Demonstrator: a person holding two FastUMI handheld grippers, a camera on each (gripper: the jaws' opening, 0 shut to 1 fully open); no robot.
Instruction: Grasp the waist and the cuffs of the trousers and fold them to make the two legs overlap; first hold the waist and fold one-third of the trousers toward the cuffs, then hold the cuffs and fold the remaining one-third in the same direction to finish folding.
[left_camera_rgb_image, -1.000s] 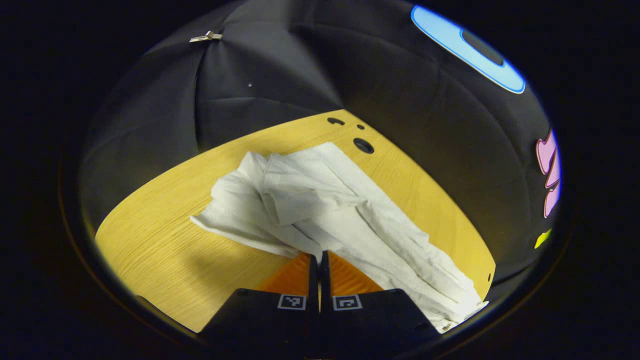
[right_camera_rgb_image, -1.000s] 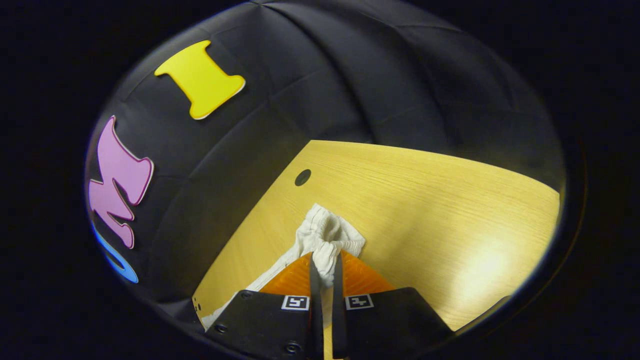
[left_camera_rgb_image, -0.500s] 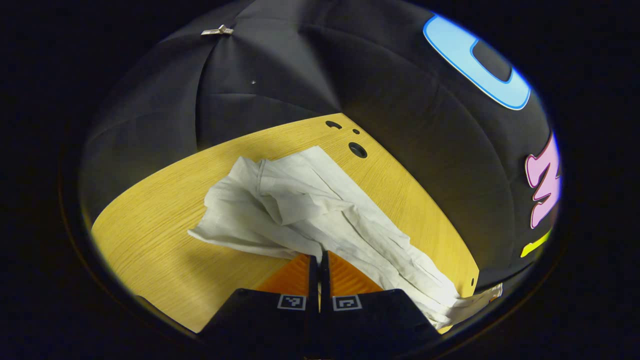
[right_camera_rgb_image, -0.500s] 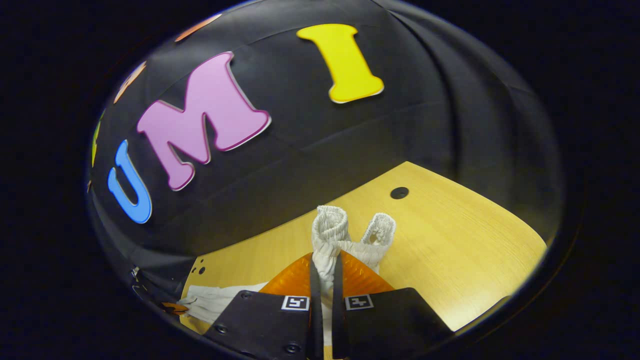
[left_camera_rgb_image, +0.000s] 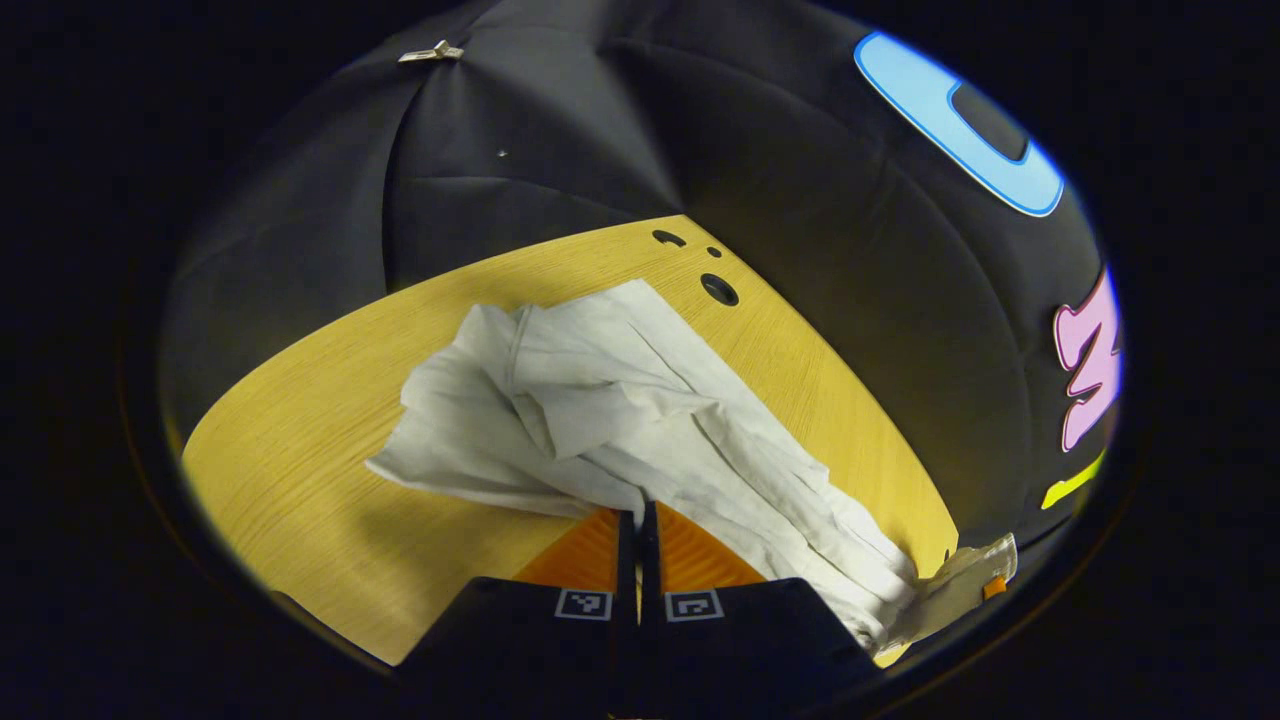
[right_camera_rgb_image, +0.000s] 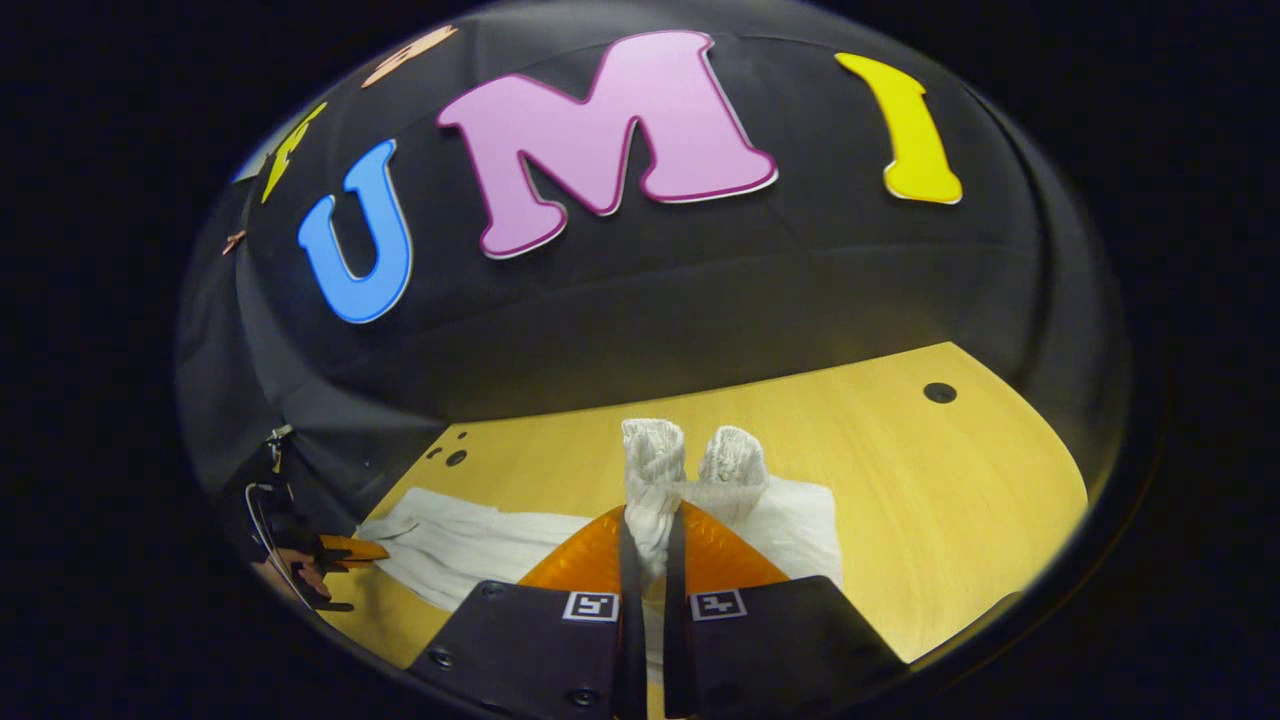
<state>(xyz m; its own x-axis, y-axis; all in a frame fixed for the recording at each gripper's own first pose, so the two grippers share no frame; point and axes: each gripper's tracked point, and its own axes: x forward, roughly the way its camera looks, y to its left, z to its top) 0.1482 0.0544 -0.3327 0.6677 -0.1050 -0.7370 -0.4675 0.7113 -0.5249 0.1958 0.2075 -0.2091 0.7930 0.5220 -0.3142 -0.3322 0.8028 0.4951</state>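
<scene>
White trousers (left_camera_rgb_image: 620, 410) lie crumpled on the wooden table (left_camera_rgb_image: 300, 480), running from the far middle to the lower right. My left gripper (left_camera_rgb_image: 637, 515) is shut, pinching a near edge of the cloth. In the right gripper view, my right gripper (right_camera_rgb_image: 648, 520) is shut on a ribbed elastic end of the trousers (right_camera_rgb_image: 655, 455), whose two gathered lobes stand up above the fingertips. The rest of the trousers (right_camera_rgb_image: 470, 540) stretches left to the left gripper (right_camera_rgb_image: 325, 560). The right gripper (left_camera_rgb_image: 985, 585) also shows at the lower right of the left gripper view, with cloth in it.
Round holes are cut in the table near its far corner (left_camera_rgb_image: 720, 290) and at the right (right_camera_rgb_image: 938, 392). The black booth wall (right_camera_rgb_image: 700, 290) rises right behind the table. Bare wood lies to the left (left_camera_rgb_image: 280, 440) and right (right_camera_rgb_image: 950, 500) of the trousers.
My right gripper has swung round toward the back wall and carried the ribbed end over the table; more of the trousers now shows behind it. My left gripper has hardly moved.
</scene>
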